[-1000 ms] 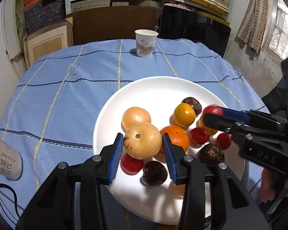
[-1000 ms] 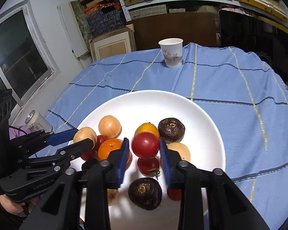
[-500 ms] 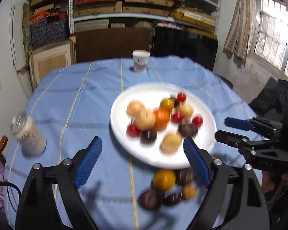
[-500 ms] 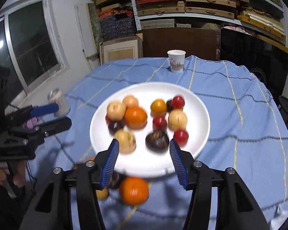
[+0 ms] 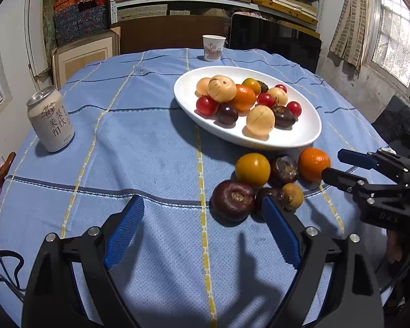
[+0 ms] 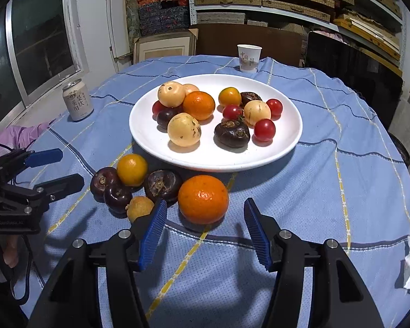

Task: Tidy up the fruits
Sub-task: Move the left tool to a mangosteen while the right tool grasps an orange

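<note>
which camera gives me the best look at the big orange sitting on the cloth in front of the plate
The right wrist view: the big orange lies close and unobstructed ahead of the open right gripper. The left wrist view shows it smaller, beside that gripper's finger.

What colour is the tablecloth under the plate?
The tablecloth is light blue with yellow and dark blue stripes, clearest in the right wrist view.

Bare tablecloth [image 5: 150,158] lies open toward 10 o'clock of the plate [image 5: 309,134] (only a can [image 5: 51,120] there); at 6 o'clock loose fruit [image 6: 139,183] crowds the rim, blocking a low approach.
</note>
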`<state>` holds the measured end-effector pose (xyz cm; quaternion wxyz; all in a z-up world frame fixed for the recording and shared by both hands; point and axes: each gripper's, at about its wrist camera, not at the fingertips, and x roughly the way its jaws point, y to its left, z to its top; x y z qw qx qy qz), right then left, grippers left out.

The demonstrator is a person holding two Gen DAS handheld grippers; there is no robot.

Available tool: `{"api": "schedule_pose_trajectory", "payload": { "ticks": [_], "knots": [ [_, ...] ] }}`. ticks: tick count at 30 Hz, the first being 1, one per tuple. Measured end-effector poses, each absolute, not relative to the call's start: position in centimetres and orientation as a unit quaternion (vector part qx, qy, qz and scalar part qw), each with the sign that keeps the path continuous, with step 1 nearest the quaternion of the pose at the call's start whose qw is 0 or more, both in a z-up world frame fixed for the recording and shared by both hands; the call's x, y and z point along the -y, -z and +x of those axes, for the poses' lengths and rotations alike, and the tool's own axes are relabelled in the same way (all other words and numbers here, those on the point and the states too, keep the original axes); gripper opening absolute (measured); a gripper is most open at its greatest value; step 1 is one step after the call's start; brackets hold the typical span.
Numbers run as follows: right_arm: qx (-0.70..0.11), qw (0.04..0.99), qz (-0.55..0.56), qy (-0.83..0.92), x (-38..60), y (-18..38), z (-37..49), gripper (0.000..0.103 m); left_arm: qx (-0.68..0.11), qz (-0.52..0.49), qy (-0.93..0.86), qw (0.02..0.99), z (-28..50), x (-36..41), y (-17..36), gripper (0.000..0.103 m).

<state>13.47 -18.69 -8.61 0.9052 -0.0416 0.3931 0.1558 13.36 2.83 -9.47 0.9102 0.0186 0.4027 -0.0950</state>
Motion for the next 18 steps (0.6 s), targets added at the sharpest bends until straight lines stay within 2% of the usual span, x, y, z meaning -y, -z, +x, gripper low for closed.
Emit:
{"api": "schedule_pose_trajectory", "payload": {
  "ticks": [4,18],
  "knots": [
    [-0.393,0.907,-0.035,-0.148,18.8,8.9,13.4,0.063,-0.407,0.019,0.099,0.908,13.5,-2.7,10.0,0.086],
    [-0.413,0.9,-0.008,-0.138,18.2,9.6,15.5,0.063,-0.402,0.018,0.106,0.909,13.2,-2.6,9.9,0.087]
  ]
}}
